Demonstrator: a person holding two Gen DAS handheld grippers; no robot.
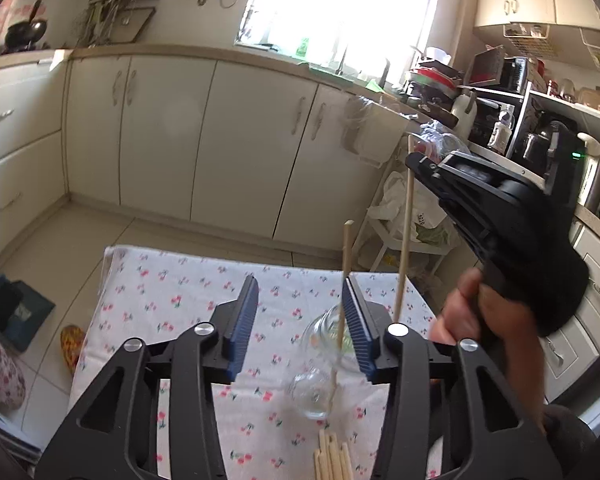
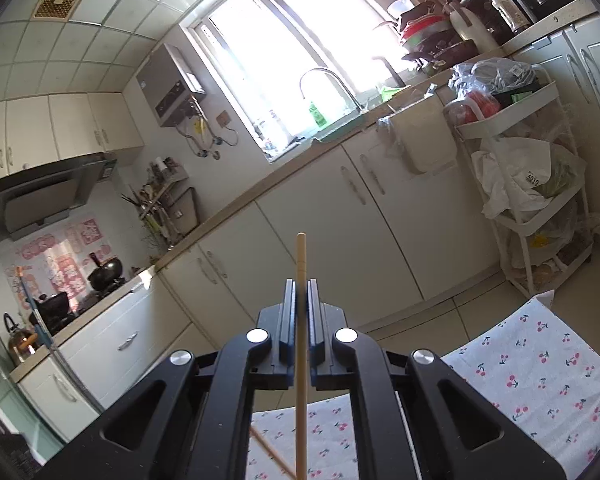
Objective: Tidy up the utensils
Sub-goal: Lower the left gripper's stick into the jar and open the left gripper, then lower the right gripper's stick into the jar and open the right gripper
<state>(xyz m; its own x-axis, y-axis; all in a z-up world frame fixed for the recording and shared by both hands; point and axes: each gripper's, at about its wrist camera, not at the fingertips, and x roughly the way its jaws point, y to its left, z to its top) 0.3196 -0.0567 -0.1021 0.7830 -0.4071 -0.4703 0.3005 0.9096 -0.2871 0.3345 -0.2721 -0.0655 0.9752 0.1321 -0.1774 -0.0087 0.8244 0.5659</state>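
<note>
The left gripper (image 1: 302, 312) stands with its jaws spread, pads pressing on nothing — one chopstick (image 1: 343, 292) leans upright in a clear glass cup (image 1: 320, 364) on the cherry-print cloth (image 1: 172, 304), just by the right-hand pad. The right gripper (image 2: 301, 292) pinches a second chopstick (image 2: 301, 340) upright above the cloth. More chopsticks (image 1: 332, 458) lie bundled near the cup.

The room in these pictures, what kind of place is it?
A home kitchen, most likely: a sink faucet under the window, a range hood above a wok, and cream cabinets below the counter.
</note>
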